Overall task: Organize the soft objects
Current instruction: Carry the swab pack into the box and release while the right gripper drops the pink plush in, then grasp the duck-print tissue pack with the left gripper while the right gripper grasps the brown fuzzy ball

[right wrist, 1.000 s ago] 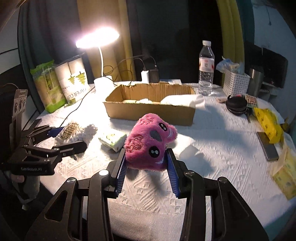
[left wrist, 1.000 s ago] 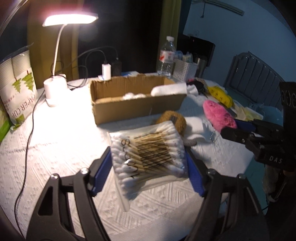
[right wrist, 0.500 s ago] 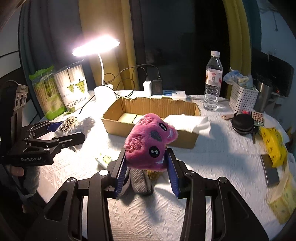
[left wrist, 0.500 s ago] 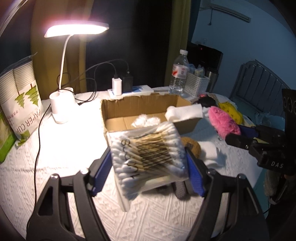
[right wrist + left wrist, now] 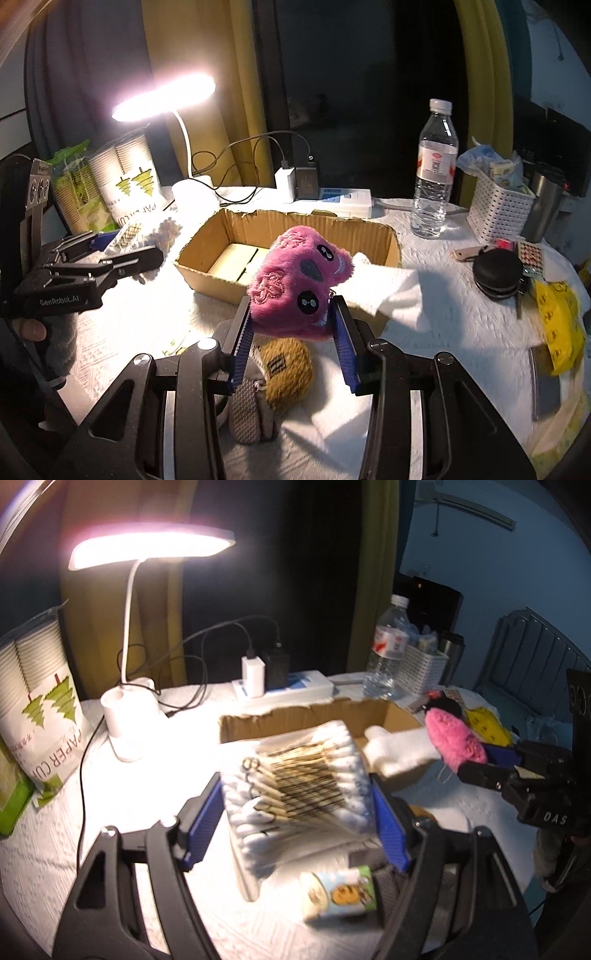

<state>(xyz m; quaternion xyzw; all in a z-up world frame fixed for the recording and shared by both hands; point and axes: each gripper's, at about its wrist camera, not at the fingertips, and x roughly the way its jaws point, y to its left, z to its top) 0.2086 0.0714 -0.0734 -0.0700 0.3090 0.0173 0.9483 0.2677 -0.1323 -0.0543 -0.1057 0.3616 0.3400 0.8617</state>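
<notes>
Left gripper (image 5: 297, 810): its blue pads are clamping a clear pack of cotton swabs (image 5: 299, 786) from both sides, and the pack is hanging clear of the white tablecloth (image 5: 110, 812), in front of the near wall of the cardboard box (image 5: 280, 236).

Right gripper (image 5: 293, 325): its jaws are pinching a pink plush toy (image 5: 299, 284) and holding it off the table just before the box's near wall, the toy's embroidered eyes facing the camera.

Cardboard box: it is sitting open near the middle of the table, a flat pale item is lying on its floor, and a white folded cloth (image 5: 384, 291) is draping over its near right corner.

Brown plush toy (image 5: 286, 369): it is lying on the tablecloth directly under the pink one, touching a grey patterned item (image 5: 251, 410) beside it.

Small printed tissue packet (image 5: 338, 891): it is lying on the cloth below the swab pack.

Desk lamp (image 5: 125, 716): it is shining at the left rear, beside a sleeve of paper cups (image 5: 40, 701).

Water bottle (image 5: 434, 170) and white basket (image 5: 498, 210): both are standing behind the box on the right.

Yellow bag (image 5: 561, 325) and round black case (image 5: 496, 269): both are lying at the far right.
</notes>
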